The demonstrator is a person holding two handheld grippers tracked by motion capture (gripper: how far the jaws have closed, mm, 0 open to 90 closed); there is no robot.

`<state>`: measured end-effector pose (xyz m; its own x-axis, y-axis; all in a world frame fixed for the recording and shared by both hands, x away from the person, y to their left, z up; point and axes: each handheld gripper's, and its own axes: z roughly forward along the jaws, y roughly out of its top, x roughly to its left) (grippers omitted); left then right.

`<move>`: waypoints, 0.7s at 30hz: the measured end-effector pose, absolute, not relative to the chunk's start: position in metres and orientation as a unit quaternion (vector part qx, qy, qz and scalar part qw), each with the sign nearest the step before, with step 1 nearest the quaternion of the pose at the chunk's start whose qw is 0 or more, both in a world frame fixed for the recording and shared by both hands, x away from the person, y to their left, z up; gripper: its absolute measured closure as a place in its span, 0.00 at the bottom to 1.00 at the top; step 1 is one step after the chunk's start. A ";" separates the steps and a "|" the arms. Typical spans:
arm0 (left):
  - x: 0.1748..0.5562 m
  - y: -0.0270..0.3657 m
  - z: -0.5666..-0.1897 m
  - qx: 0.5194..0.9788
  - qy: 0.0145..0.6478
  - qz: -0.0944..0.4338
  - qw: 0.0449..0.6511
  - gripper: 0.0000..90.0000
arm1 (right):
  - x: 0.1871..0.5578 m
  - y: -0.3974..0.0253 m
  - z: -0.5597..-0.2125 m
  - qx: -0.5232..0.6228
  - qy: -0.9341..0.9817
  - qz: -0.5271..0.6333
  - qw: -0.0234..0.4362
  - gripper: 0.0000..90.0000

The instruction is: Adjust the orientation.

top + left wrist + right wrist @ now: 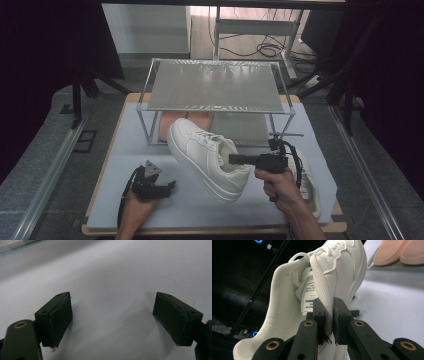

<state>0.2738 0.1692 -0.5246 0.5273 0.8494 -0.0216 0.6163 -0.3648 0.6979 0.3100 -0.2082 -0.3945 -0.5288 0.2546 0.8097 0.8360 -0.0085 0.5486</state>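
A white sneaker (205,157) hangs tilted above the pale mat, toe toward the metal rack. My right gripper (234,159) is shut on the sneaker's collar edge; in the right gripper view the white sneaker (329,282) has its padded rim pinched at the right gripper (329,322). A second white shoe (307,182) lies on the mat behind the right hand, partly hidden. My left gripper (169,186) rests low on the mat at the front left, open. In the left gripper view the left gripper (112,315) has jaws wide apart with bare mat between them.
A two-level metal rack (215,87) stands at the back of the table. Pink shoes (187,122) sit on its lower level, also visible as pink shoes (398,252) in the right gripper view. The grey mat (125,150) covers the wooden table.
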 end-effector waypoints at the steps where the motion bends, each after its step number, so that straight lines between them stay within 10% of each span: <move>1: 0.274 0.169 -0.525 0.807 0.454 0.175 0.334 0.18 | 0.311 -0.208 -0.393 -0.413 -0.656 -0.579 0.253 0.91; 21: 0.274 0.169 -0.525 0.807 0.454 0.173 0.335 0.18 | 0.332 -0.201 -0.361 -0.413 -0.617 -0.622 0.249 0.92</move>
<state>0.2739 0.1692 -0.5246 0.5279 0.8489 -0.0247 0.6166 -0.3632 0.6985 0.3318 -0.2011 -0.3605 -0.5347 0.1998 0.8211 0.8194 -0.1150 0.5616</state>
